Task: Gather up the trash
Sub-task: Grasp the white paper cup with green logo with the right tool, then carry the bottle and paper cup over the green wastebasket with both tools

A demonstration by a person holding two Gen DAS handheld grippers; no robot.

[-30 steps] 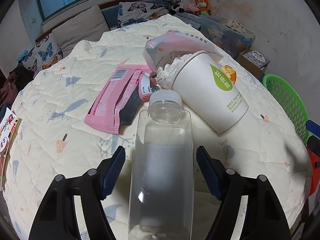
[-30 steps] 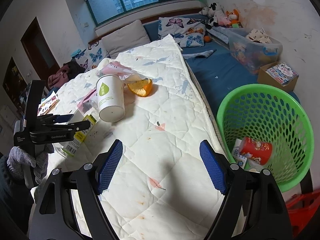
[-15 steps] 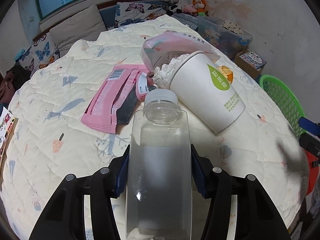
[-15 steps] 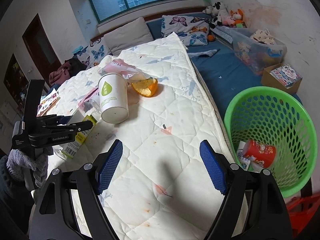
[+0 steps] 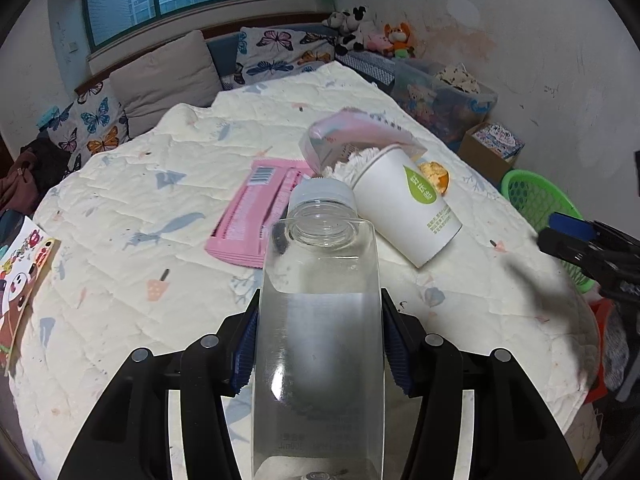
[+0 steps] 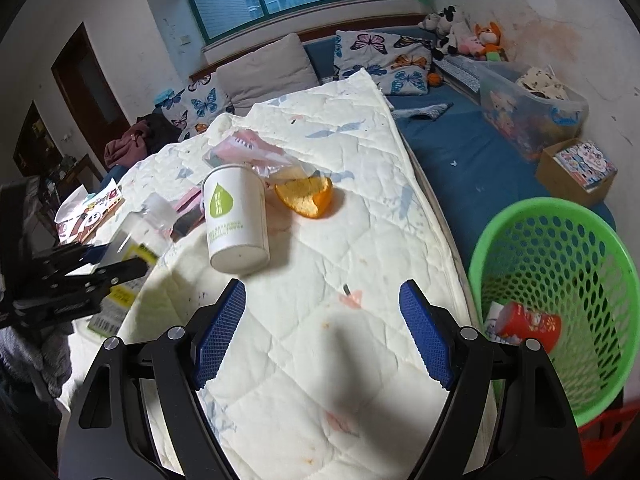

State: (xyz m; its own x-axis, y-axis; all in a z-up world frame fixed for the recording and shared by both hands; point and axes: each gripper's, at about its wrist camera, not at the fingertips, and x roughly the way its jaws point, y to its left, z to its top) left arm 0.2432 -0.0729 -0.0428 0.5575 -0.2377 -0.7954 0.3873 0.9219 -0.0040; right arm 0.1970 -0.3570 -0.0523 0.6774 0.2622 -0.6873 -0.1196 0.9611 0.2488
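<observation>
The clear plastic bottle (image 5: 318, 344) is being held at the near edge of the quilted bed (image 5: 132, 200), clamped between the blue pads of the left gripper (image 5: 319, 344), which is angled steeply down. Beyond it, a paper cup (image 5: 404, 204) is lying tipped beside pink wrappers (image 5: 248, 216). The right gripper (image 6: 322, 334) is being held spread apart and empty, tilted down over the mattress, with the green basket (image 6: 560, 216) to its right.

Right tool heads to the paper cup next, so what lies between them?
Only bare quilt between the right tool and the paper cup, per the right wrist view.
</observation>
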